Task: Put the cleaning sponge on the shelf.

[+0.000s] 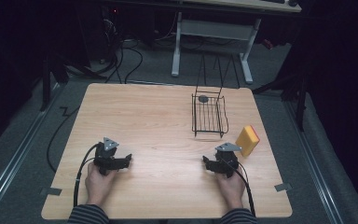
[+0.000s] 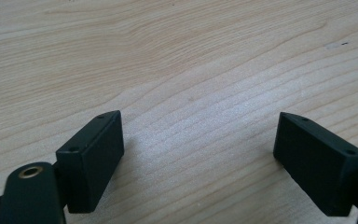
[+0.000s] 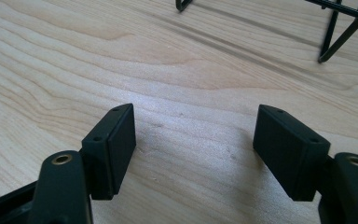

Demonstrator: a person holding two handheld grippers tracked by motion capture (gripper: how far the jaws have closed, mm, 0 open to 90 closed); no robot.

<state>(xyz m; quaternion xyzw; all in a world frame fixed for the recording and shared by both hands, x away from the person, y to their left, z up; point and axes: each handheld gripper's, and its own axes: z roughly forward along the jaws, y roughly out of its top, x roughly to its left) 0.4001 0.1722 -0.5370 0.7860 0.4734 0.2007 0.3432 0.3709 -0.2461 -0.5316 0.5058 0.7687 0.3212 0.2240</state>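
Both grippers rest low on the table (image 1: 144, 116) near its front edge, the left gripper (image 1: 129, 159) toward the front left corner and the right gripper (image 1: 205, 163) toward the front right; each has its jaws wide apart with nothing between them. The yellow sponge (image 1: 247, 140) lies at the right edge, just beside the right gripper, with the wire basket (image 1: 209, 116) near it toward the back edge. A careless reach could likely nudge the sponge off that edge, or snag a jaw on the basket's wire and drag it
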